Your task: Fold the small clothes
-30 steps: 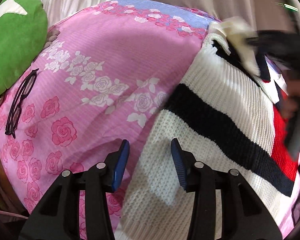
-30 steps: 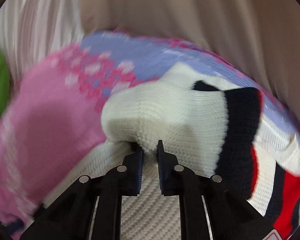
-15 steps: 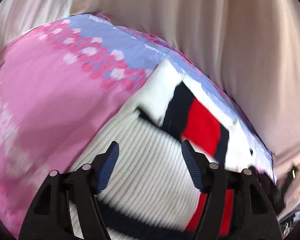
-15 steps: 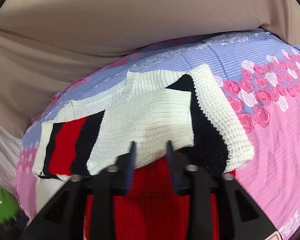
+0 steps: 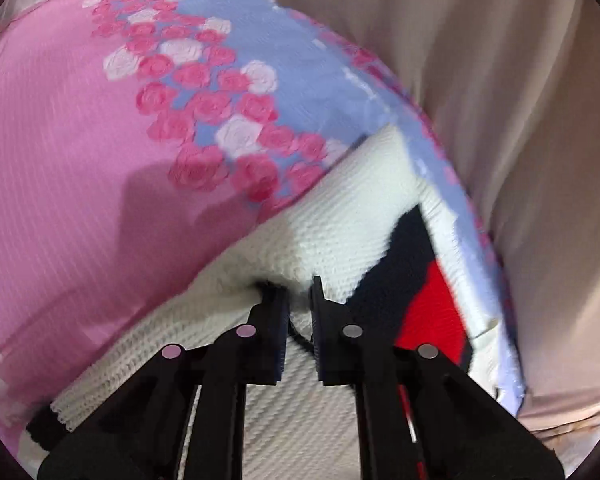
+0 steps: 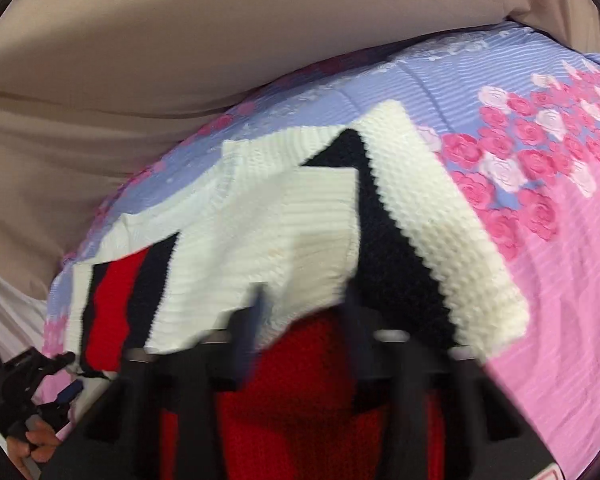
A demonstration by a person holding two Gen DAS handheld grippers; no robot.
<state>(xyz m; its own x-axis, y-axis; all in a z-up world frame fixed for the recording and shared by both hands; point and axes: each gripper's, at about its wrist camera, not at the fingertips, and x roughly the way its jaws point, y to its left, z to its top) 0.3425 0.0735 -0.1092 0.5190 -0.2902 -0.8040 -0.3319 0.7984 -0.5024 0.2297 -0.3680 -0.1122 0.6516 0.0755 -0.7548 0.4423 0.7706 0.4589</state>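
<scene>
A knitted sweater (image 5: 340,216), white with black and red stripes, lies on a pink and lilac rose-print bedspread (image 5: 80,160). My left gripper (image 5: 299,300) is shut on a fold of its white edge. In the right wrist view the sweater (image 6: 268,216) lies partly folded, a white flap over its red and black part. My right gripper (image 6: 304,312) is blurred, its jaws apart, with the white flap's edge lying over the fingertips. The left gripper also shows in the right wrist view (image 6: 32,392), at the sweater's far end.
Beige curtain fabric (image 6: 180,40) hangs right behind the bed's far edge. The bedspread (image 6: 560,240) stretches out to the right of the sweater in the right wrist view.
My left gripper moved over the sweater and closed on its white edge. My right gripper swung round, let go of the white fold and opened wider.
</scene>
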